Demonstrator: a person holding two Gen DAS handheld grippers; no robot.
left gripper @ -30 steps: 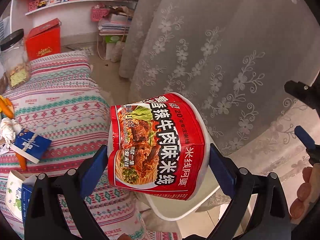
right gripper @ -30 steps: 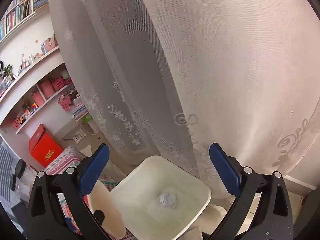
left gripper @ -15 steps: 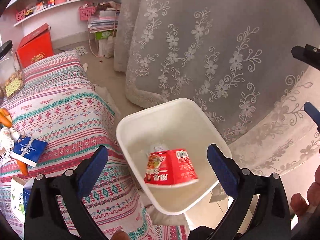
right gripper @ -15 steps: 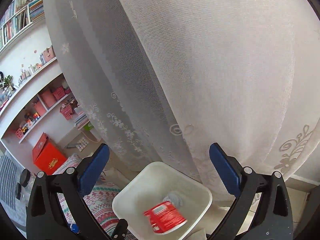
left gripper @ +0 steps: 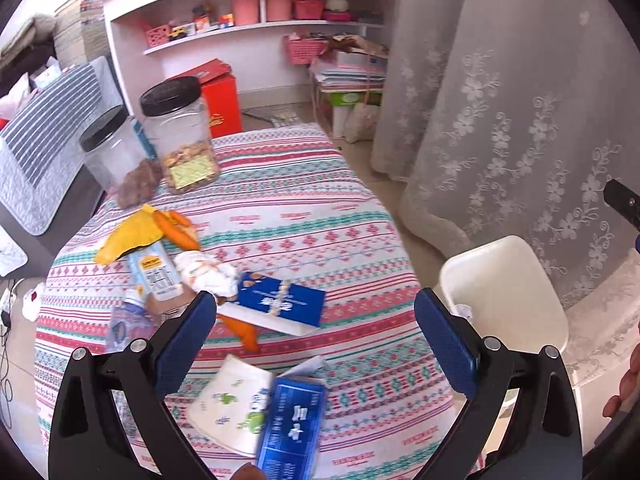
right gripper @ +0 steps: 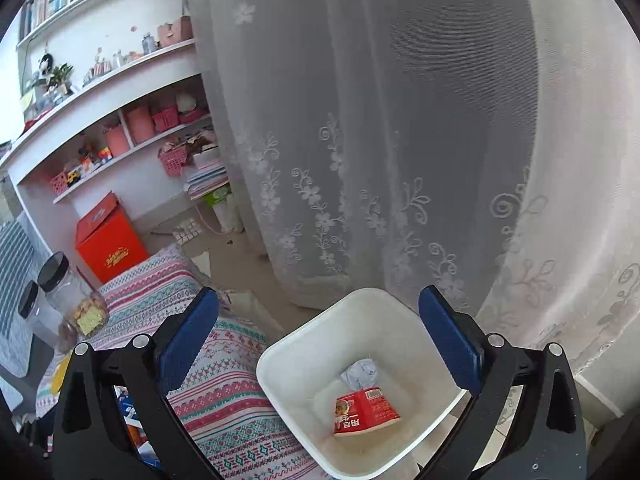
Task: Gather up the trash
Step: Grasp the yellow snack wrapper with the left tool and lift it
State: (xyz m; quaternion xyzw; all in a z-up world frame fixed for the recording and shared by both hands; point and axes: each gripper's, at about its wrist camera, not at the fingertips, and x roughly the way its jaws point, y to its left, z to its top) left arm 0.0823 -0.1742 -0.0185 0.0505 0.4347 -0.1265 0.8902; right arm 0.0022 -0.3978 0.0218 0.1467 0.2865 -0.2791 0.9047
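The white bin (right gripper: 404, 320) stands on the floor beside the patterned table, holding a red noodle cup (right gripper: 366, 410) and a crumpled white wad (right gripper: 360, 372). My right gripper (right gripper: 318, 336) hovers open above the bin, empty. My left gripper (left gripper: 316, 336) is open and empty over the striped tablecloth (left gripper: 304, 216), where trash lies: a blue-and-white box (left gripper: 280, 306), a blue packet (left gripper: 292, 428), a white printed wrapper (left gripper: 232, 404), crumpled tissue (left gripper: 206, 276), orange peel (left gripper: 132, 236), a carton (left gripper: 156, 276). The bin's rim (left gripper: 516, 272) shows at the right.
Two black-lidded clear jars (left gripper: 180, 136) stand at the table's far end. A red box (left gripper: 218, 96) and pink-stocked shelves (left gripper: 256, 12) lie beyond. A lace curtain (right gripper: 380, 120) hangs right behind the bin. A person's fingers (left gripper: 624, 384) show at the right edge.
The left gripper let go of the red noodle cup, which dropped into the bin. The left gripper then swung left, back over the table. The right gripper stayed above the bin.
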